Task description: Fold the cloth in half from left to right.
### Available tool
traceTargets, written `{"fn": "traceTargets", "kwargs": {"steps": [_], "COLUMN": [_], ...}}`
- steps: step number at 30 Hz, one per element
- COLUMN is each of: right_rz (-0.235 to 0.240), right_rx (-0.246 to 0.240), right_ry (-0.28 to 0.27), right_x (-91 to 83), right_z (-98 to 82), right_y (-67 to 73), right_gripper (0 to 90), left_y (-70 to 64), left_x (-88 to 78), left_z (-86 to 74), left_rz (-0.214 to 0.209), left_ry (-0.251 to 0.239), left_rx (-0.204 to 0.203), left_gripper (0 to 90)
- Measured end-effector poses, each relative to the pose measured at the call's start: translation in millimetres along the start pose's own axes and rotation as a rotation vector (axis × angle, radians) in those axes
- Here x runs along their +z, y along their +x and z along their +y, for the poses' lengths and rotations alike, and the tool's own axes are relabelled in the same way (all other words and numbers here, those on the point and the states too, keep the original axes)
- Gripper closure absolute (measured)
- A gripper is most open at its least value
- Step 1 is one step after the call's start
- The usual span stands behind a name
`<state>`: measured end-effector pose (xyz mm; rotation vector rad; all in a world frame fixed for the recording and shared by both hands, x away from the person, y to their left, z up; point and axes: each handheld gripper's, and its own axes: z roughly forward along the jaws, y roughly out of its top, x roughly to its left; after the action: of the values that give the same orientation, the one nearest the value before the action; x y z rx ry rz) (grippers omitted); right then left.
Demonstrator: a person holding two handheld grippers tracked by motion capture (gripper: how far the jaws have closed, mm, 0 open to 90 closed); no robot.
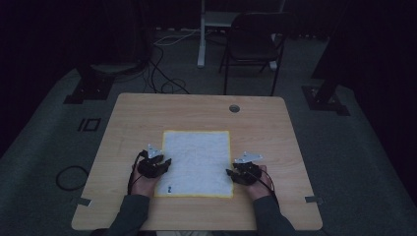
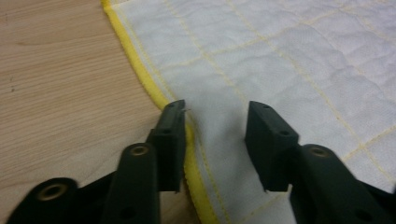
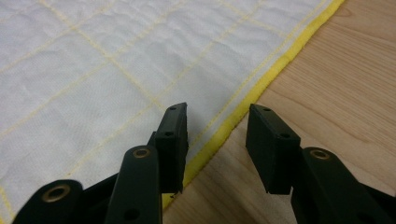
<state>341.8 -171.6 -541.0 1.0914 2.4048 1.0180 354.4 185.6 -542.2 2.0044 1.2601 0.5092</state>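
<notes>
Both tools, left tool (image 2: 215,114) and right tool (image 3: 217,114), stand apart astride the quilted cloth's (image 1: 196,160) yellow hems (image 2: 140,74); closing too high would likely miss the flat fabric on the table (image 1: 265,128).

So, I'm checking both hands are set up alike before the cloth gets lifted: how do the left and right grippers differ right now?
The left gripper sits at the cloth's left edge, the right gripper at its right edge. In its own view, the left gripper has one jaw on the yellow hem and the other over white fabric; the right gripper straddles the hem with one jaw over bare table. Both are open, low and gripping nothing.
</notes>
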Motion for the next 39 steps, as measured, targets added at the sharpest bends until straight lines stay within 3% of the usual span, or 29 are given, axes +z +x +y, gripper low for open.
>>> {"fn": "traceTargets", "kwargs": {"steps": [4, 8, 12, 16, 21, 23, 39], "right_rz": [0.007, 0.011, 0.012, 0.013, 0.014, 0.013, -0.001], "right_rx": [0.001, 0.004, 0.021, 0.031, 0.03, 0.032, 0.044], "right_ry": [-0.003, -0.013, -0.034, -0.041, -0.041, -0.041, -0.046], "right_x": [-0.9, -2.3, -5.8, -6.8, -6.8, -6.6, -9.8], "right_z": [-0.2, 0.1, -0.2, -0.6, -0.6, -0.9, -1.9], "right_y": [-0.4, -0.4, -3.7, -5.6, -5.5, -6.5, -11.6], "right_gripper": [58.5, 58.4, 58.5, 58.4, 58.4, 58.2, 58.2], "left_y": [4.7, 5.4, 9.7, 16.0, 29.6, 34.3, 35.2], "left_x": [-1.9, -2.2, -2.9, -4.7, -7.5, -8.2, -21.4], "left_z": [-0.2, 0.0, 0.4, 0.2, -1.6, -3.1, 5.2], "left_rz": [-0.022, -0.035, -0.059, -0.051, -0.045, -0.062, -0.121], "left_ry": [0.008, 0.015, 0.024, 0.03, 0.03, 0.023, -0.042], "left_rx": [-0.032, -0.028, -0.029, -0.038, -0.095, -0.132, -0.16], "left_gripper": [77.1, 85.2, 86.7, 87.7, 88.3, 88.4, 88.3]}}
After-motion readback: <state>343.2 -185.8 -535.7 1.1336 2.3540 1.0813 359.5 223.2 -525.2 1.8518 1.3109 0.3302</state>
